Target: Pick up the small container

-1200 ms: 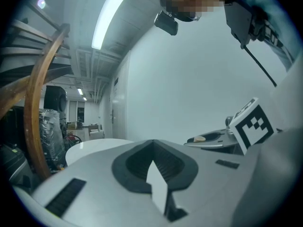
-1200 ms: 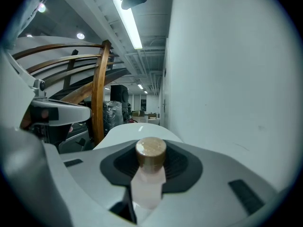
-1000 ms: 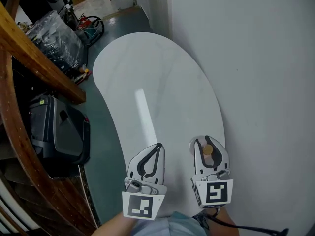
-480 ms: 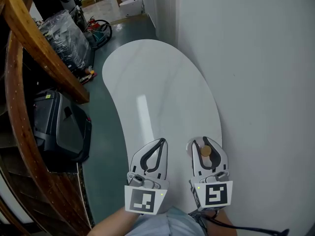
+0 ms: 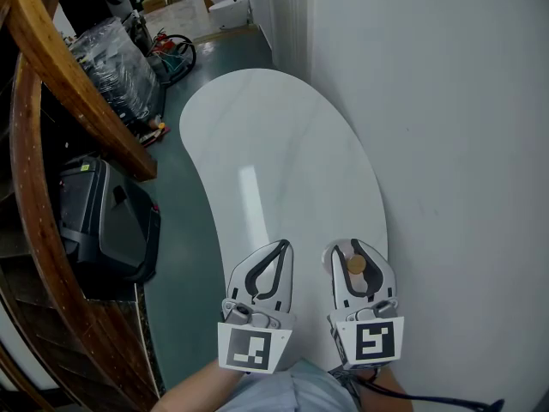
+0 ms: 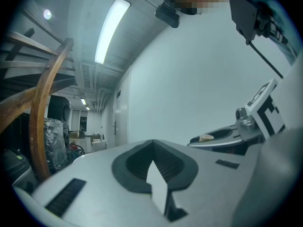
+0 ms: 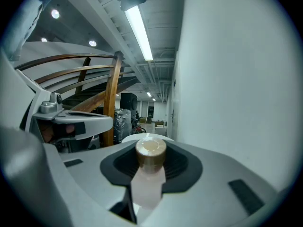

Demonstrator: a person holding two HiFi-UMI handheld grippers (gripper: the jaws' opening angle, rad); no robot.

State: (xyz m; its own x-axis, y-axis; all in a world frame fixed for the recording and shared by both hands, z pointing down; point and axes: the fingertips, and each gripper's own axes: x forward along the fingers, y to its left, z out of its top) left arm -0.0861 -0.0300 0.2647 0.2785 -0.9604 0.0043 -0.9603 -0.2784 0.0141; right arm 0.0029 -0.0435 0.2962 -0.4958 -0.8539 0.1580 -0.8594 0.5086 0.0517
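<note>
The small container [image 5: 355, 264] is a clear little jar with a tan lid, and my right gripper [image 5: 352, 245] is shut on it. It is lifted above the near end of the white oval table [image 5: 274, 144]. In the right gripper view the small container [image 7: 150, 151] stands upright between the dark pads, lid towards the camera. My left gripper [image 5: 280, 247] hangs just left of it with its tips together and nothing between them. The left gripper view shows the same closed tips [image 6: 154, 143], with the right gripper and the jar's lid [image 6: 206, 137] off to the right.
A plain white wall [image 5: 446, 144] runs close along the table's right side. A curved wooden stair rail [image 5: 77, 101] and a black case [image 5: 107, 226] stand at the left across a strip of teal floor. Plastic-wrapped goods [image 5: 111, 58] sit at the far left.
The head view has swung a little, so the table sits slightly further right in the picture. Both grippers hold nearly the same place, and the jar stays in the right one.
</note>
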